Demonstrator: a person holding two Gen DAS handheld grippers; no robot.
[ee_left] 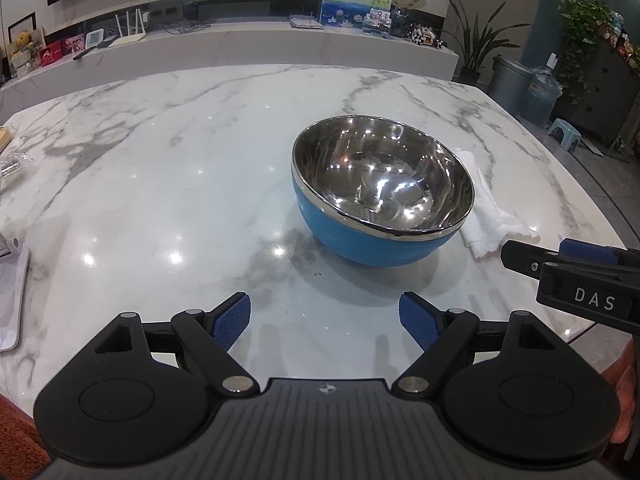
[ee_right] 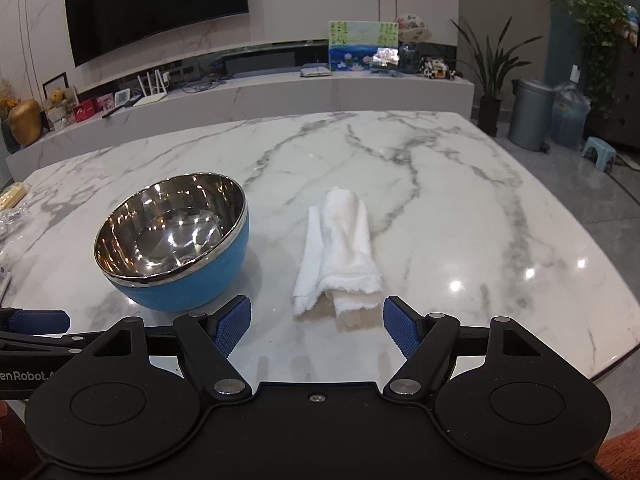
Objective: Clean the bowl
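While both grippers hang over the near edge of the table (ee_right: 460,200), neither holds anything: the left gripper (ee_left: 325,320) has its two blue pads spread wide with bare marble between them, and the right gripper (ee_right: 317,326) likewise stands apart, its pads flanking the near end of the cloth (ee_right: 340,256) without touching it. One bowl (ee_left: 380,200) sits upright on the table, roughly midway across and nearer the near edge than the far one; it is blue outside and shiny steel inside, and nothing can be made out in it beyond reflections. One white cloth, folded into a long loose roll, lies just beside the bowl on its right, lengthwise from near to far; from the left wrist view its left part is hidden behind the bowl, so whether the two touch cannot be told. At the table's left edge a few small items lie well apart from the bowl, too cut off to name. Beyond the far edge runs one long marble shelf (ee_right: 280,92) with small clutter, one painting (ee_right: 362,44) leaning on it, and one dark screen (ee_right: 156,4) on the wall above. To the right, on the floor, stand two bins (ee_right: 532,116) and one small blue stool (ee_right: 599,158).
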